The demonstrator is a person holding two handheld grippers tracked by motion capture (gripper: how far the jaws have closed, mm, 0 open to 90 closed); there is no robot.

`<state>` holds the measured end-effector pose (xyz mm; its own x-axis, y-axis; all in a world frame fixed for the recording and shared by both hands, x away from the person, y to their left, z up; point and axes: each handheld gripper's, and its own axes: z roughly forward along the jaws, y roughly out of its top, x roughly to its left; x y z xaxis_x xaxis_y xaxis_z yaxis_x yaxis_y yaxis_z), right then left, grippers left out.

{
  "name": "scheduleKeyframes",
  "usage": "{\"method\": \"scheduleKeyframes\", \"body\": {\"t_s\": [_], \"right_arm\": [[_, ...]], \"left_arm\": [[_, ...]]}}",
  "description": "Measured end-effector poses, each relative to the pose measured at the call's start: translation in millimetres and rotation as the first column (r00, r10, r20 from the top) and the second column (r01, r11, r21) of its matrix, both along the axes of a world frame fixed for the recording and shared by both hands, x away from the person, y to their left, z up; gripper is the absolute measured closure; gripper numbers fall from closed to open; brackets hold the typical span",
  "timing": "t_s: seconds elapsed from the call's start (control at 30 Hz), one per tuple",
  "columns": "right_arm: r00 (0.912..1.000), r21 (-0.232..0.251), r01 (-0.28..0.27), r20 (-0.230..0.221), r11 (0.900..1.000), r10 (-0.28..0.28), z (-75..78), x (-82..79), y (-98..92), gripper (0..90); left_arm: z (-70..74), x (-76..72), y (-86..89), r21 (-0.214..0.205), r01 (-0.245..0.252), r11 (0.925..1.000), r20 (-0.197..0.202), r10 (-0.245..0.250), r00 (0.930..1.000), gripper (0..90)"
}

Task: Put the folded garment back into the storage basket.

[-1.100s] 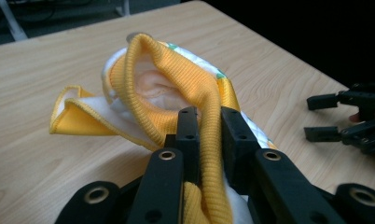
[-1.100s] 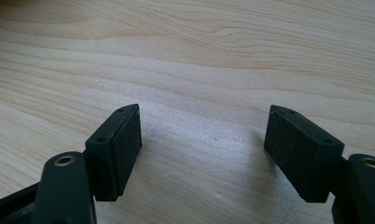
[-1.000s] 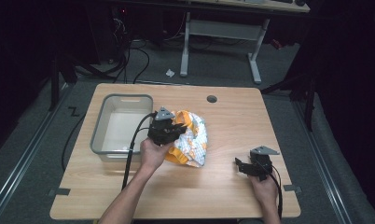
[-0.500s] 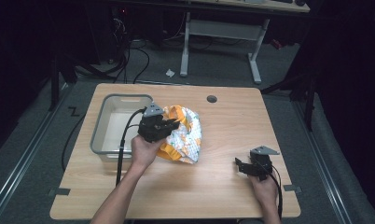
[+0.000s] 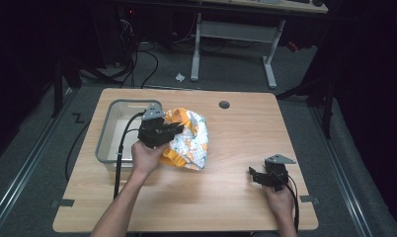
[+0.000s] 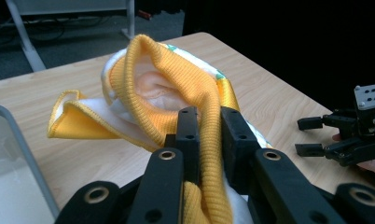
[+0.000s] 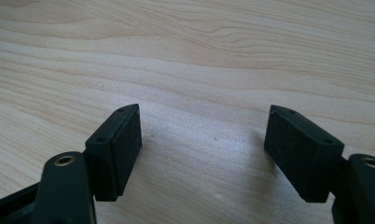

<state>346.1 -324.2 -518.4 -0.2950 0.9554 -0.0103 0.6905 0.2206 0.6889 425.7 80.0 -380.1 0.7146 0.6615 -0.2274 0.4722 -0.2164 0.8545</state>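
Pale woodgrain table (image 5: pixel 226 197); left gripper (image 6: pixel 209 126) jaws pinching ribbed yellow cloth (image 6: pixel 167 93); right gripper (image 7: pixel 204 140) jaws spread.

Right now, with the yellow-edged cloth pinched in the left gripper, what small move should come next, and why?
Probably carry the cloth sideways over the grey bin beside it. The left gripper is clamped on the yellow ribbed edge, most of the cloth lies on the table, and the right gripper rests open, apart.

Overhead light brightens the table (image 5: pixel 226 197), surroundings fall into darkness, and close-up jaws look slightly soft
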Motion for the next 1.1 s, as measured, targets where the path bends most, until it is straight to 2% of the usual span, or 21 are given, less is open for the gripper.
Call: {"method": "scheduleKeyframes", "body": {"t_s": [0.17,0.6,1.1], "right_arm": [[1.0,0.0,0.0,0.0,1.0,0.0,0.0,0.0,0.0,27.7],[1.0,0.0,0.0,0.0,1.0,0.0,0.0,0.0,0.0,27.7],[1.0,0.0,0.0,0.0,1.0,0.0,0.0,0.0,0.0,27.7]], "left_arm": [[4.7,0.3,12.0,-0.018,-0.015,0.9997,0.0,0.015,0.9999,79.1],[11.6,5.4,36.2,0.011,-0.057,0.9983,0.004,0.057,0.9984,79.0],[14.3,10.0,58.4,0.017,-0.105,0.9943,0.005,0.105,0.9944,79.1]]}}
